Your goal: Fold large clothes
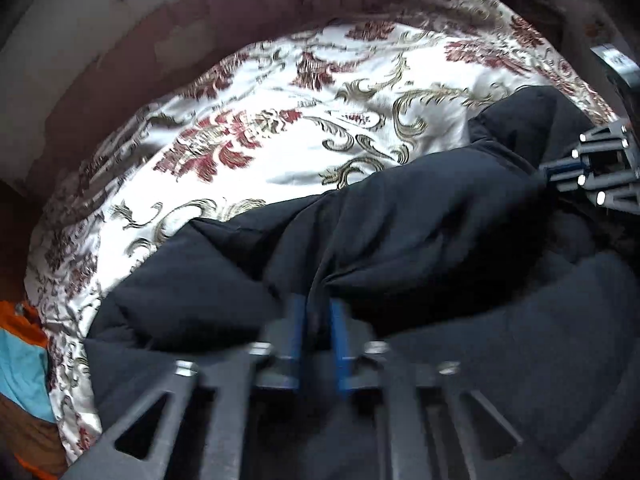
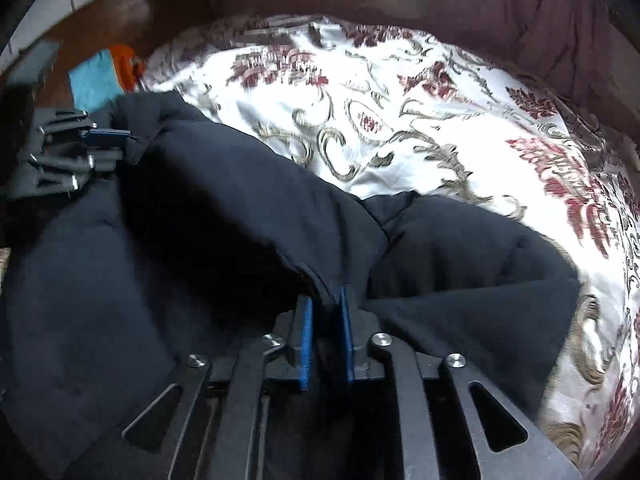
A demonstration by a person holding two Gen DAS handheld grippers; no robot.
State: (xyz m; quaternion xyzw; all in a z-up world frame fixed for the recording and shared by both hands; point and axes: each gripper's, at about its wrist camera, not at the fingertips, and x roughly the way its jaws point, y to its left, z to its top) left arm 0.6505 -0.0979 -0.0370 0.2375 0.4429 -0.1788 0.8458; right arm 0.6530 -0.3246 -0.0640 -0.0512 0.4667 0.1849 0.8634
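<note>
Bed covered by white satin bedspread [image 1: 280,92] with red floral and gold scroll print; fills the view ahead of both claws. Beyond its far edge: dark maroon curtain or drape [image 2: 560,20], hanging in folds. Brown wooden surface [image 2: 152,4] ahead-left of right claw, pale wall [image 1: 52,32] above it. Orange and turquoise cloth [image 1: 22,356] off the bed's edge, far left of left claw. Lighting bright on the satin, glare patches.
</note>
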